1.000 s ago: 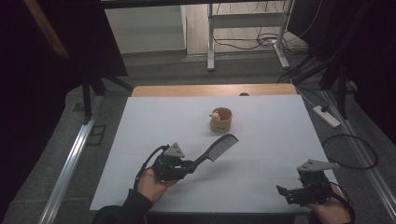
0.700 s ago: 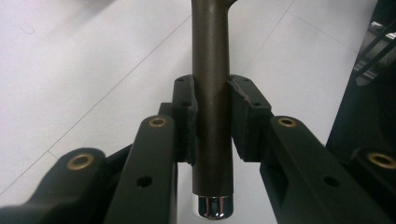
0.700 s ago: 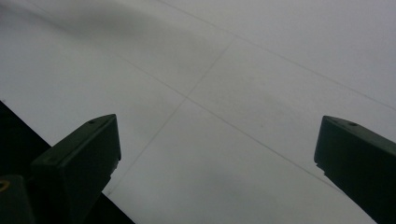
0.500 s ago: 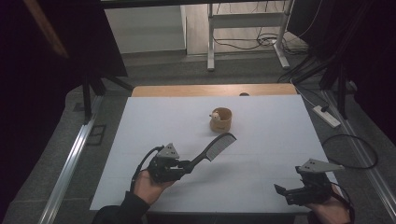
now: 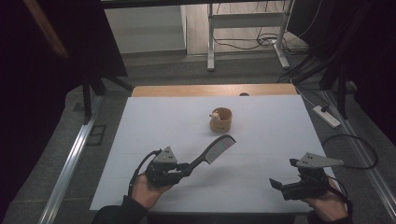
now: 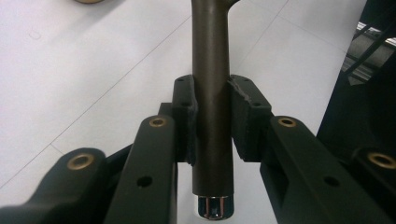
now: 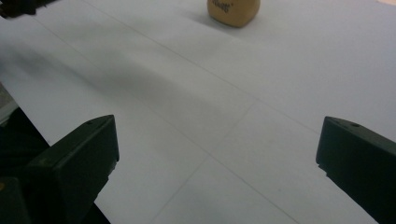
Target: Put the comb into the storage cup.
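Your left claw [image 5: 184,168] sits at the lower left of the high view, clamped on the handle of a dark comb [image 5: 215,151]. The comb runs up and to the right from the claw, its toothed end toward the middle of the frame and raised off the white surface [image 5: 154,126]. In the left gripper view the comb's handle [image 6: 212,93] stands straight up the middle of the frame, pressed between both pads [image 6: 187,119], with a shiny metal cap [image 6: 211,206] at its lower end below the grip.

Your right claw [image 5: 280,185] is at the lower right of the high view, held in your right hand [image 5: 327,205] near the bottom edge of the surface, pointing left. Its jaws stand wide apart with nothing between them; in the right gripper view they rise at the lower left and lower right corners, with bare white surface [image 7: 224,116] across the gap.

A small tan wooden cup [image 5: 221,119] stands upright just above the middle of the high view, apart from the comb's toothed end. The same cup [image 7: 233,11] appears at the top of the right gripper view, well ahead of the jaws.
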Demonstrator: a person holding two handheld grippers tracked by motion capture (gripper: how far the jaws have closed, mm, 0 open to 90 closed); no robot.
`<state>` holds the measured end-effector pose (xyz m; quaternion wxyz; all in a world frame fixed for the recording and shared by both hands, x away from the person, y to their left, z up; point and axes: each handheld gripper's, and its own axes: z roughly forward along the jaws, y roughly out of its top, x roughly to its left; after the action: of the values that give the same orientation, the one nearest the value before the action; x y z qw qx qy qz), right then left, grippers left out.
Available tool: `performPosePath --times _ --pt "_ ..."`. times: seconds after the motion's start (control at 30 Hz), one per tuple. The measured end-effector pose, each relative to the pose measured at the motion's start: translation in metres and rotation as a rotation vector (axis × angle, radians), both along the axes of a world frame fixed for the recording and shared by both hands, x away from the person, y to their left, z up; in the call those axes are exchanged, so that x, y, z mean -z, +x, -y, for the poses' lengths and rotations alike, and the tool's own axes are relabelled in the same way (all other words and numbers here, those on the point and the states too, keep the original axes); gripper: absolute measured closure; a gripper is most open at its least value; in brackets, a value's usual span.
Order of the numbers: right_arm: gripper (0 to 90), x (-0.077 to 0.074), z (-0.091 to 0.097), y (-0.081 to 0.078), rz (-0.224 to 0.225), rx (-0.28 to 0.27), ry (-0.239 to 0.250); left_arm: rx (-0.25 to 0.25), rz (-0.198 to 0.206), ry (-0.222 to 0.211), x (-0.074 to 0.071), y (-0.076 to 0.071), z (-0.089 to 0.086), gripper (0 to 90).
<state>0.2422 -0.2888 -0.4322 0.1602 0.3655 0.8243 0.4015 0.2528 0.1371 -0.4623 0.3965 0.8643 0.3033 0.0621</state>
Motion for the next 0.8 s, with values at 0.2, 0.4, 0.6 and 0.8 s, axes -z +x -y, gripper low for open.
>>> performPosePath --times 0.2,0.4,0.6,0.8 --pt "0.0 -0.009 -0.005 0.009 0.0 -0.014 0.011 -0.002 0.003 0.0 0.001 -0.005 0.002 71.8" --pt "0.0 -0.015 -0.011 0.019 0.003 -0.022 -0.007 0.001 0.01 0.002 0.0 -0.006 0.003 71.8" --pt "0.0 -0.019 -0.015 0.026 -0.024 -0.031 0.016 0.006 0.016 0.007 0.001 -0.007 0.004 71.8" --pt "0.0 -0.024 -0.021 0.034 -0.045 -0.045 0.043 0.013 0.017 -0.002 0.0 -0.007 0.005 71.9"
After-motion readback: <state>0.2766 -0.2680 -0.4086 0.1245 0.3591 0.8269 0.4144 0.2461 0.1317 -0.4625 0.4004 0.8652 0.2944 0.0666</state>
